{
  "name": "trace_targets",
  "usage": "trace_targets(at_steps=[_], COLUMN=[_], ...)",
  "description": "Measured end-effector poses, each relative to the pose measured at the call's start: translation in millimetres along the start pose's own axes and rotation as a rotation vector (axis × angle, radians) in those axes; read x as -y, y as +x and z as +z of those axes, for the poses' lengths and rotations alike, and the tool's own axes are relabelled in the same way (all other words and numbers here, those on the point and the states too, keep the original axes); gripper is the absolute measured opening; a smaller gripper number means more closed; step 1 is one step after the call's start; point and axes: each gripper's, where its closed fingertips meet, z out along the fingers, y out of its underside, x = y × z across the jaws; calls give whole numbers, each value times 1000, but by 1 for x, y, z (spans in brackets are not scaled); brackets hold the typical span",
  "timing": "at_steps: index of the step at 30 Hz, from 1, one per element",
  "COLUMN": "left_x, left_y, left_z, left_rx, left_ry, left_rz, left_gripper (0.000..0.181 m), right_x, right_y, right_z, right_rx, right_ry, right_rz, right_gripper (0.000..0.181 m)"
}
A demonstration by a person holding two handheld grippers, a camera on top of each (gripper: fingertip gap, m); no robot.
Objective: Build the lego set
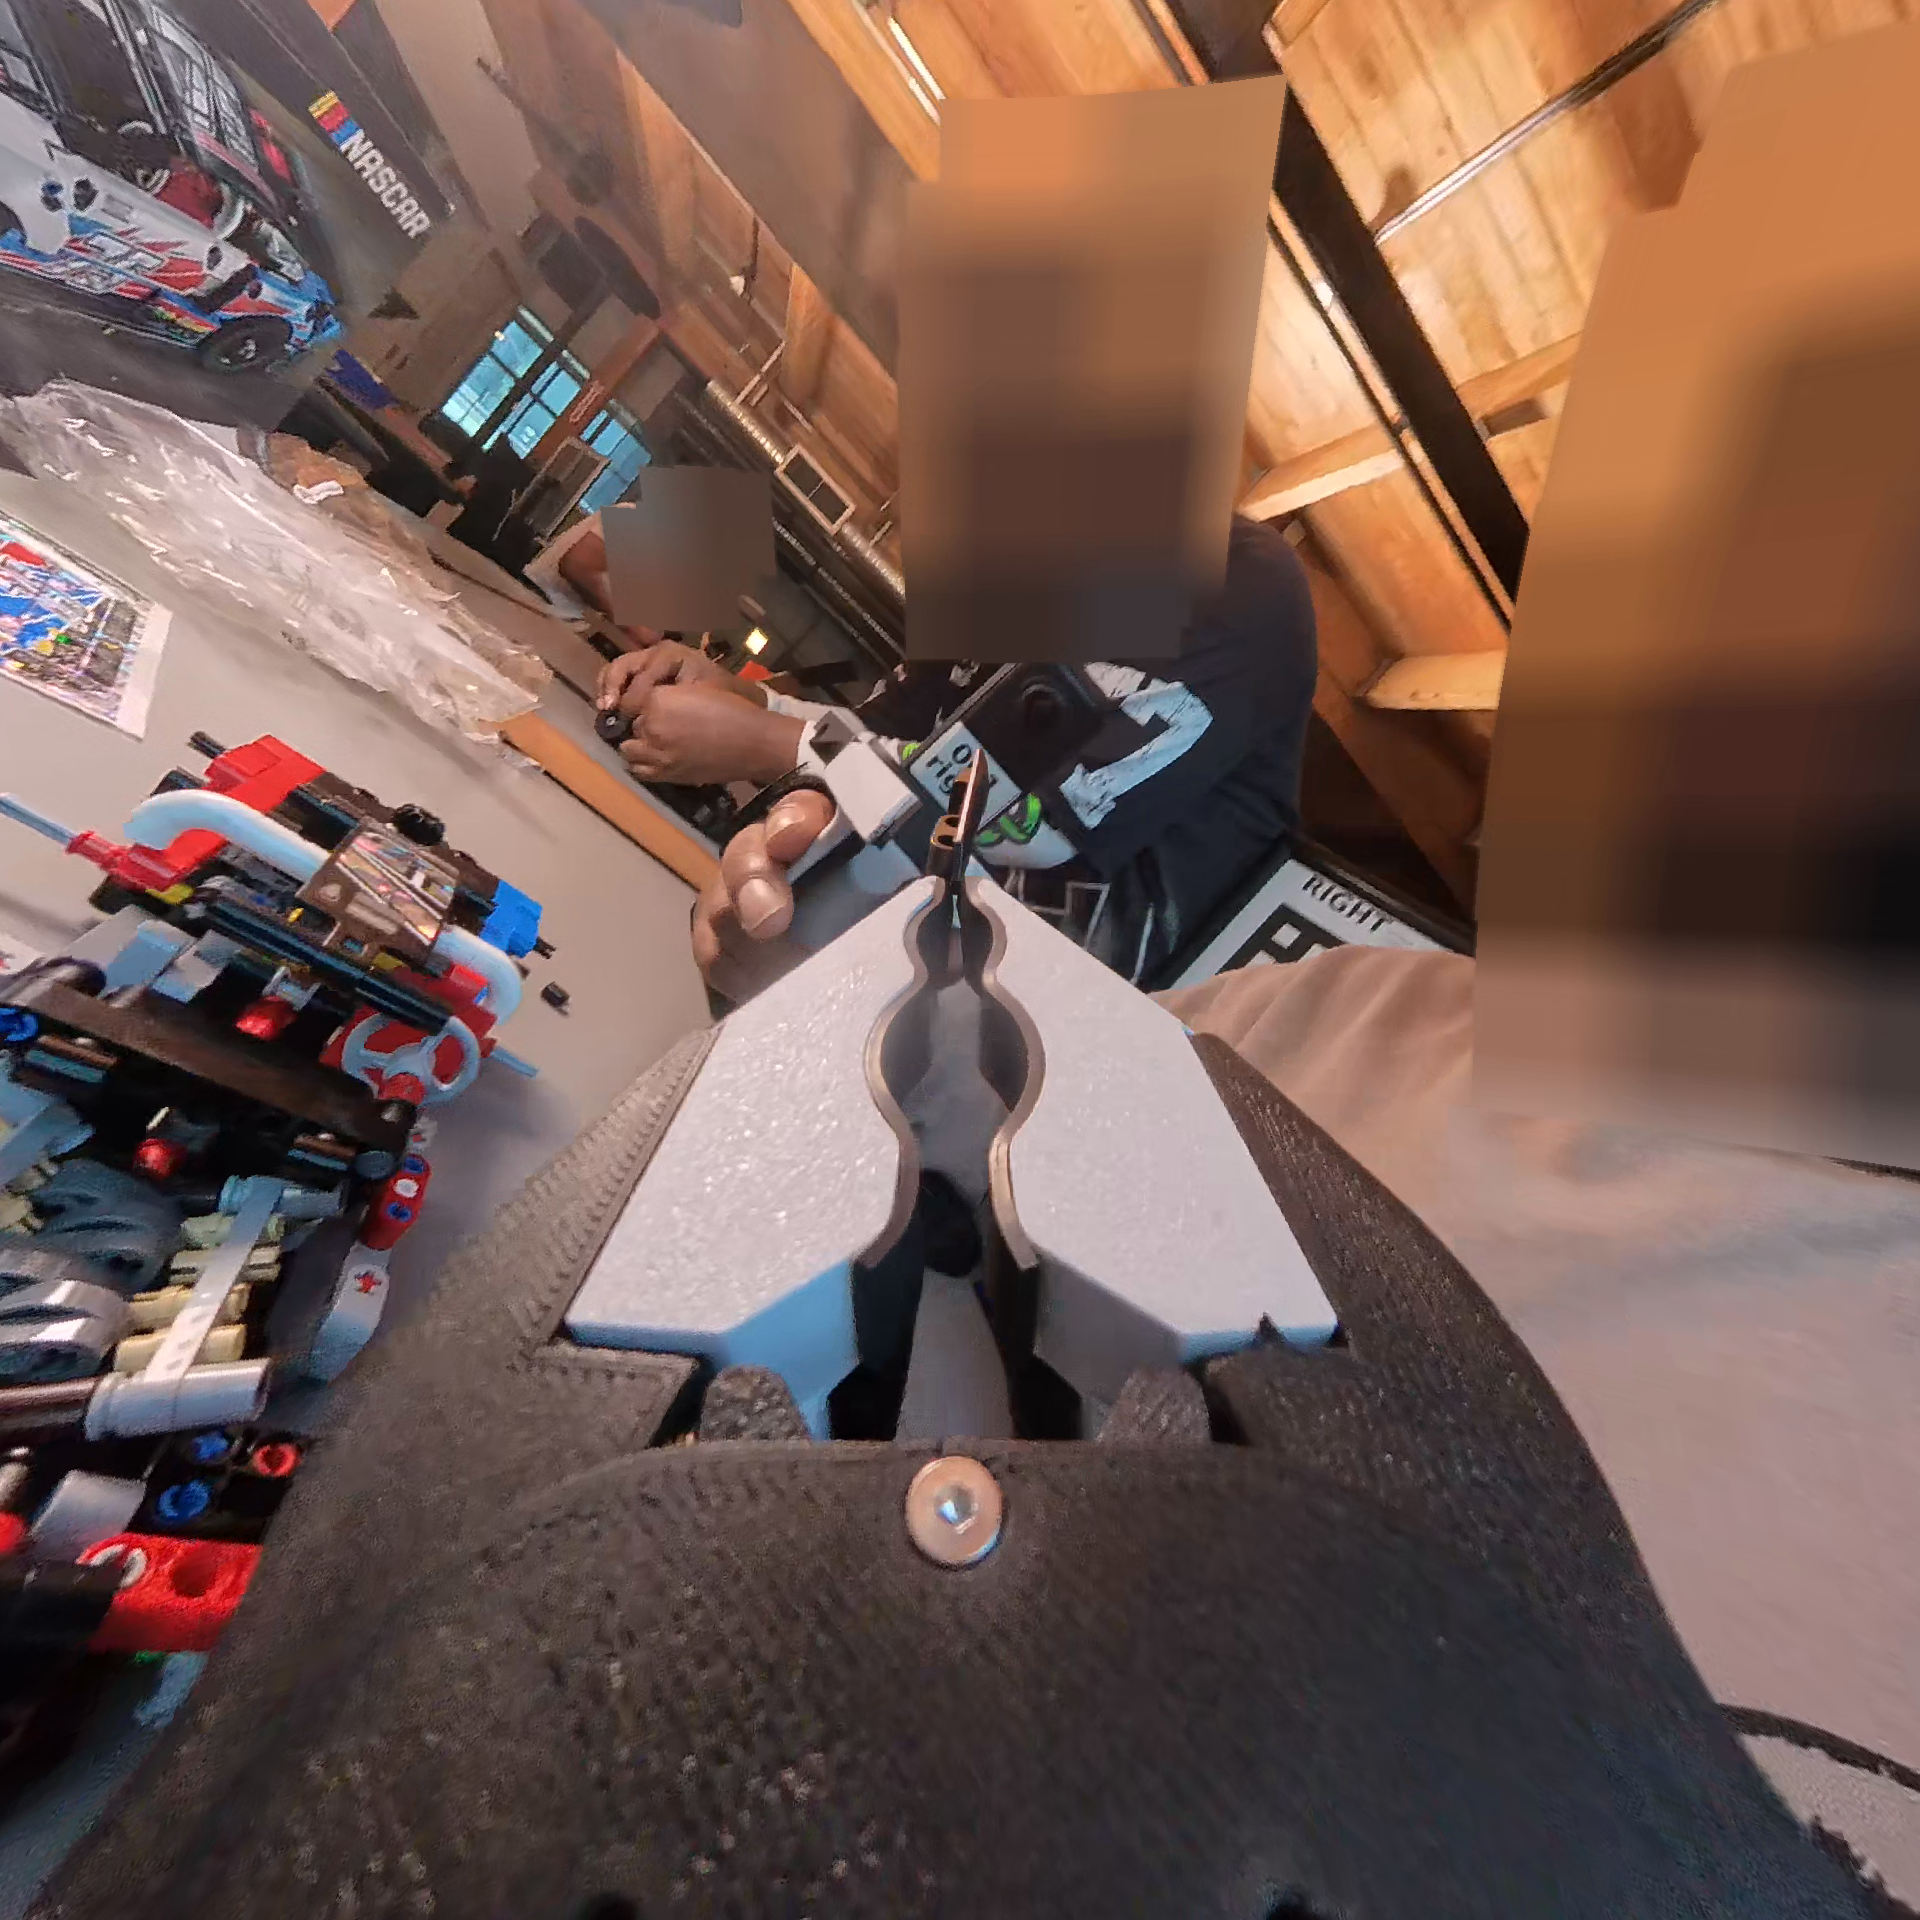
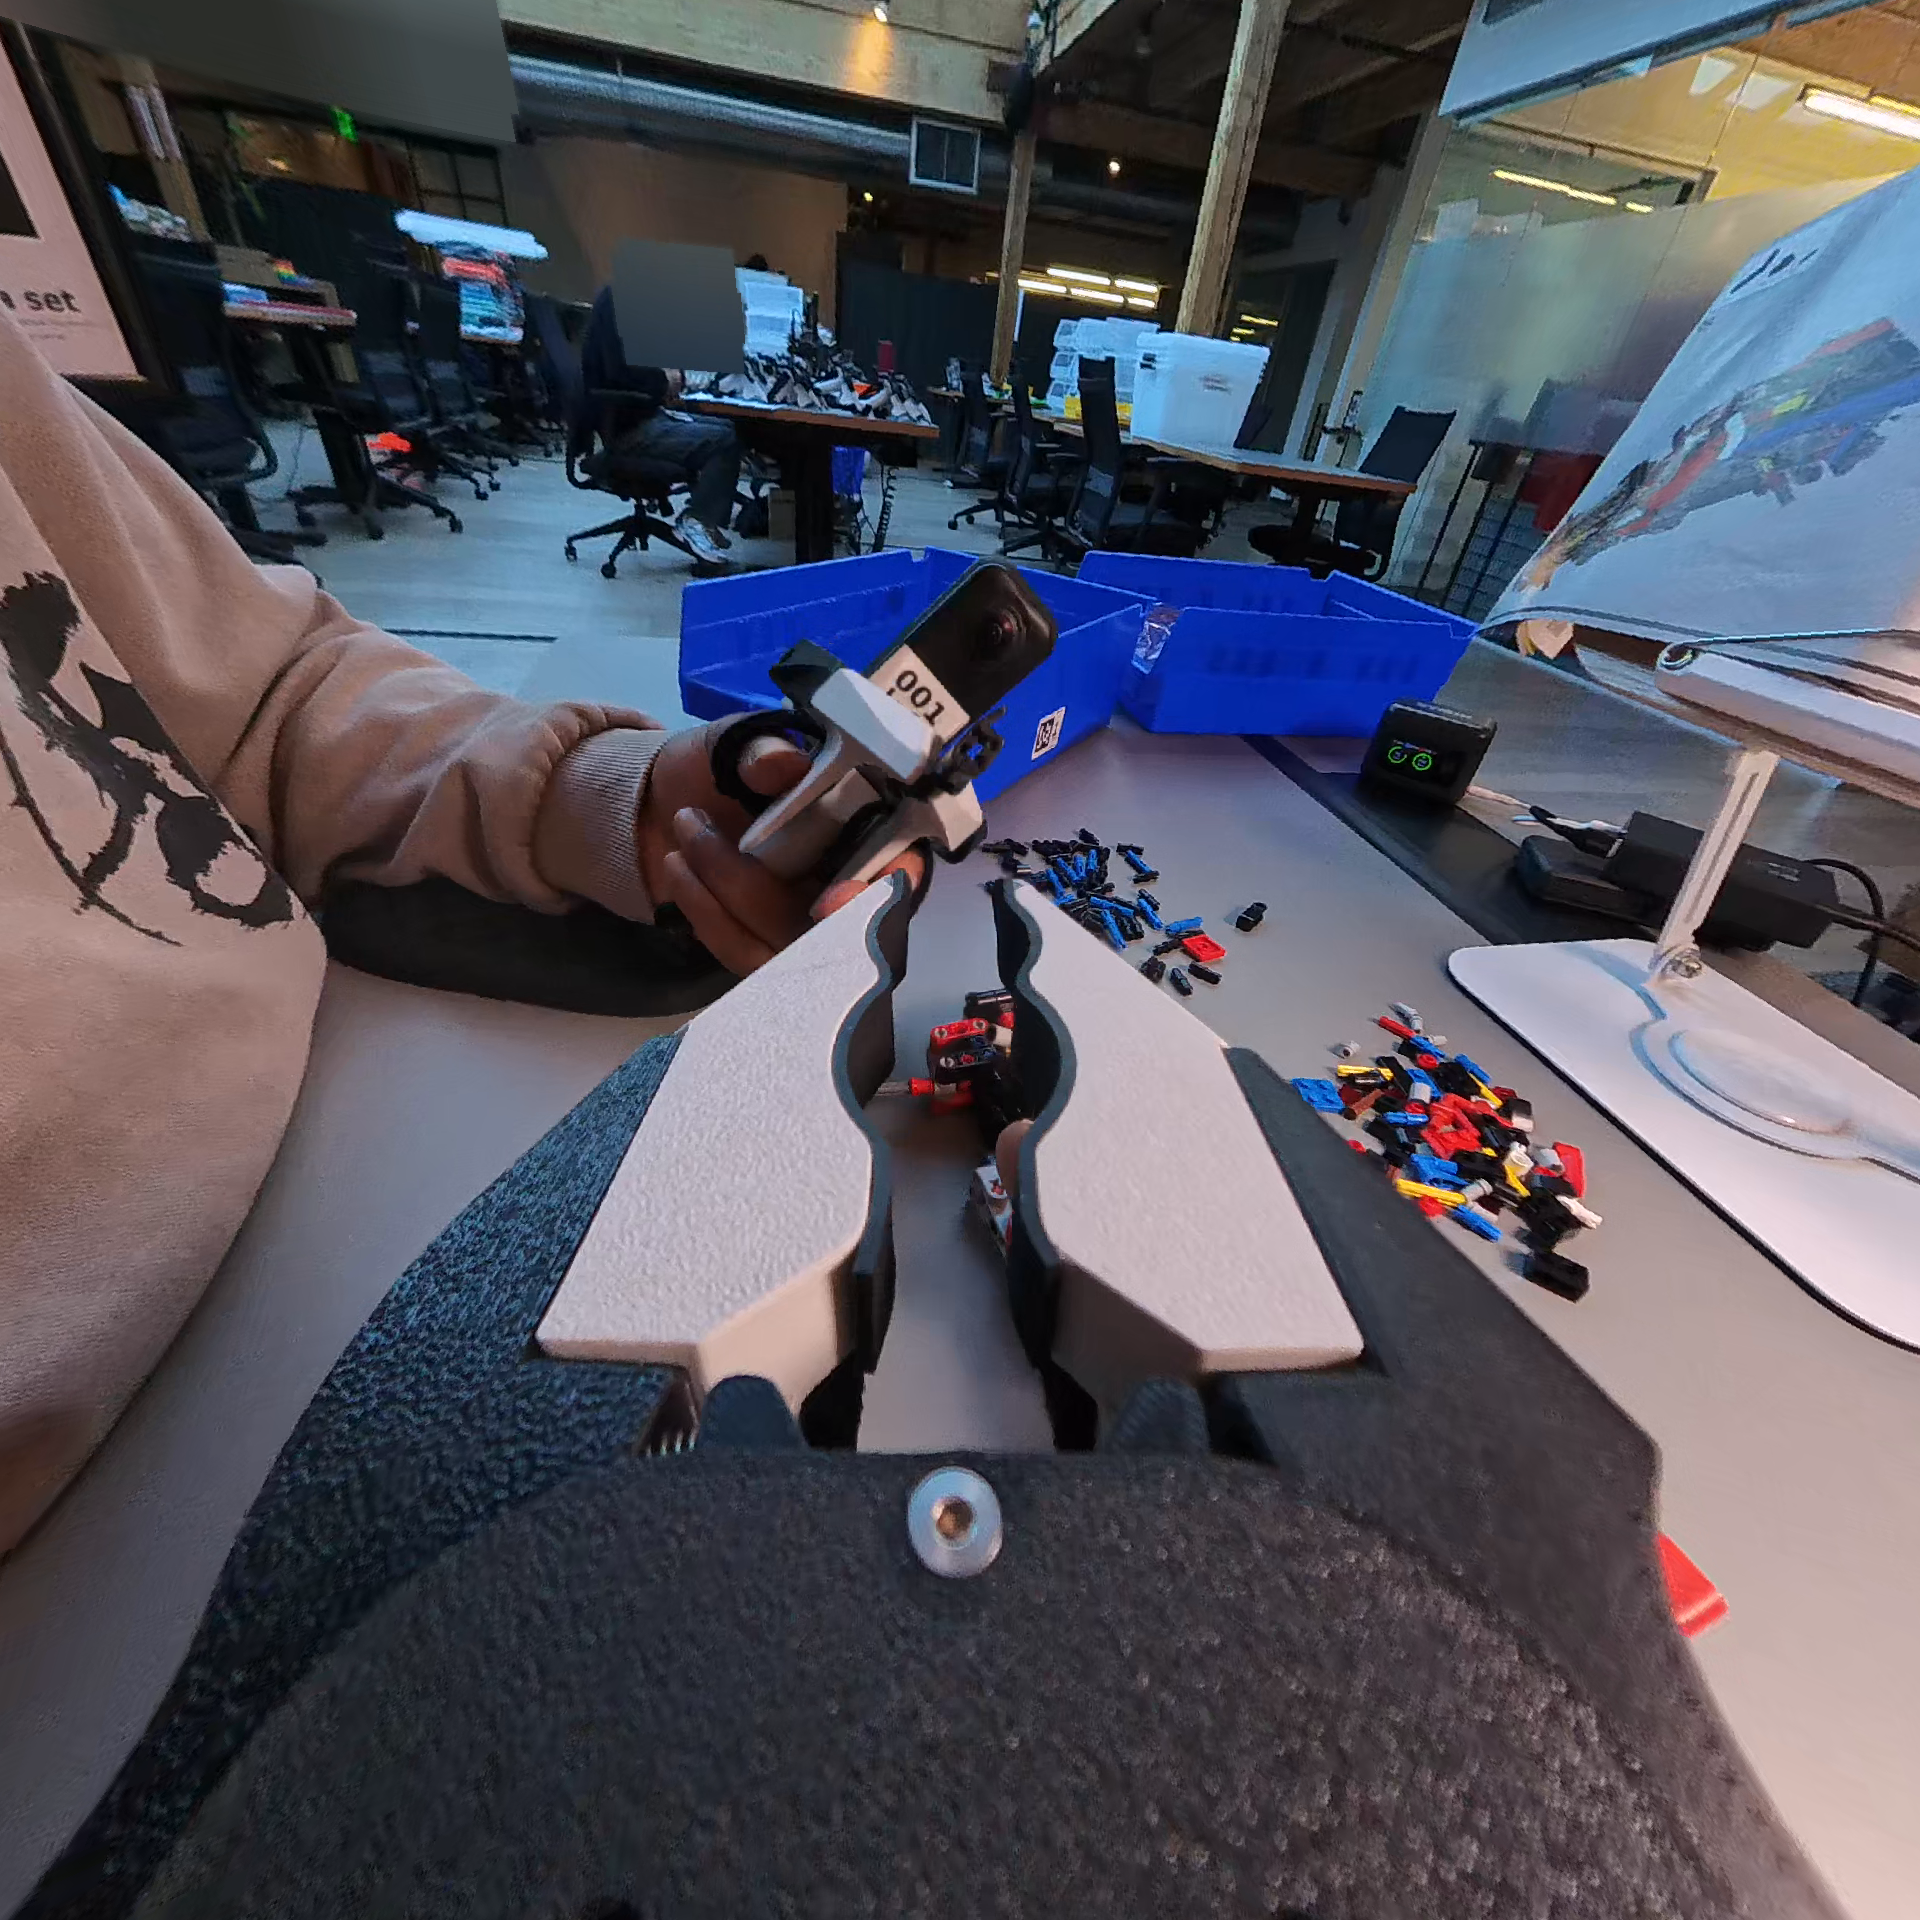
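Observation:
In the left wrist view my left gripper (image 1: 958,896) is shut on a thin black lego piece (image 1: 962,821) that sticks out past the fingertips, held up in the air. A partly built lego car (image 1: 301,966) in red, black, blue and white stands on the grey table (image 1: 613,997) to its left. In the right wrist view my right gripper (image 2: 952,900) is open and empty above the table. A small red and black lego sub-assembly (image 2: 966,1055) lies on the table, seen between its fingers. The left gripper (image 2: 883,748) shows beyond, held by a hand.
A pile of blue and black pins (image 2: 1101,899) and a mixed pile of pieces (image 2: 1455,1132) lie to the right. Two blue bins (image 2: 1288,649) stand at the back. An instruction booklet (image 2: 1766,436) sits on a white stand (image 2: 1714,1101). Clear plastic bags (image 1: 291,561) lie far left.

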Motion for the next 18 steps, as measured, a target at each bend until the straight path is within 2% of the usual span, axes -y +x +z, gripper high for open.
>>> trace_targets(at_steps=[1,8,12,18], left_x=[-5,-28,-33,-32], left_y=[-2,-7,-9,-10], left_z=[2,9,10,9], left_rx=[22,101,111,128], left_ry=[-30,-171,-201,-199], left_rz=[28,159,173,186], left_gripper=[0,0,0,0], right_x=[-1,-7,-9,-11], right_y=[-1,-11,-14,-12], right_z=[0,3,5,5], right_rx=[3,54,61,63], right_ry=[-7,-40,-53,-60], right_rz=[-1,-4,-18,-1], right_gripper=[15,14,7,7])
